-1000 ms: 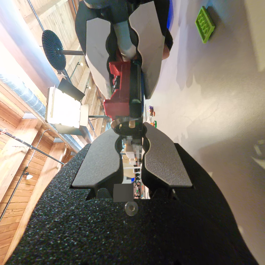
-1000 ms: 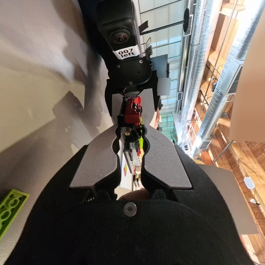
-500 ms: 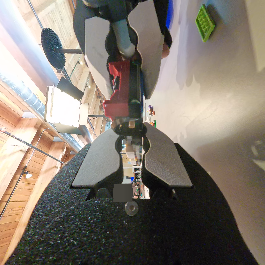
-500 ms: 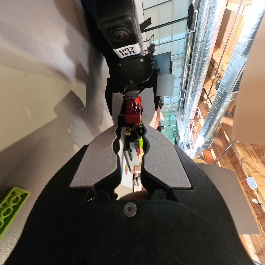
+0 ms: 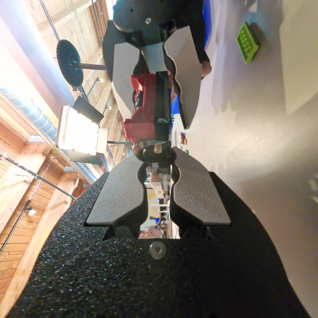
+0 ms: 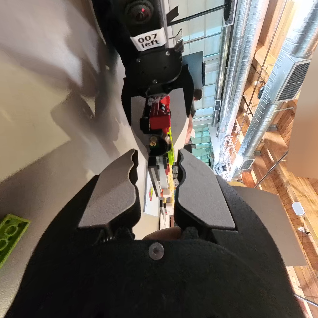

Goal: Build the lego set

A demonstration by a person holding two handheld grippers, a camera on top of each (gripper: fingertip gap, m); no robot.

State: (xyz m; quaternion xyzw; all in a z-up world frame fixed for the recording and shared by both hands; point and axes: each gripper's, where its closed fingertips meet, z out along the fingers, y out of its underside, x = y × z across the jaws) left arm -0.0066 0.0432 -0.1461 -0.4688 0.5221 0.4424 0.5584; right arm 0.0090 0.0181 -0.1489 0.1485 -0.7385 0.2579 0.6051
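A toy vehicle (image 5: 146, 113) of red and black bricks hangs in the air between the two grippers, which face each other. My left gripper (image 5: 154, 153) is shut on its near end, and both pads press on a black wheel (image 5: 153, 154) with a tan axle pin. In the right wrist view the same vehicle (image 6: 159, 120) sits in the left gripper's light grey fingers (image 6: 137, 117). My right gripper (image 6: 157, 154) is open. Its pads stand apart, just short of the vehicle's other black wheel (image 6: 157, 146), and do not touch it.
The white table (image 5: 258, 154) runs along the right of the left wrist view. On it lie a lime green plate (image 5: 247, 44), also in the right wrist view (image 6: 10, 235), a white sheet (image 5: 301, 60) and small toy figures (image 5: 183, 137). A lit lamp panel (image 5: 77, 129) stands behind. Both grippers' tips are close together, under 4 cm apart.
My right gripper's jaws have opened and let go of the vehicle's end, and it has drawn back slightly. My left gripper keeps its hold unchanged.
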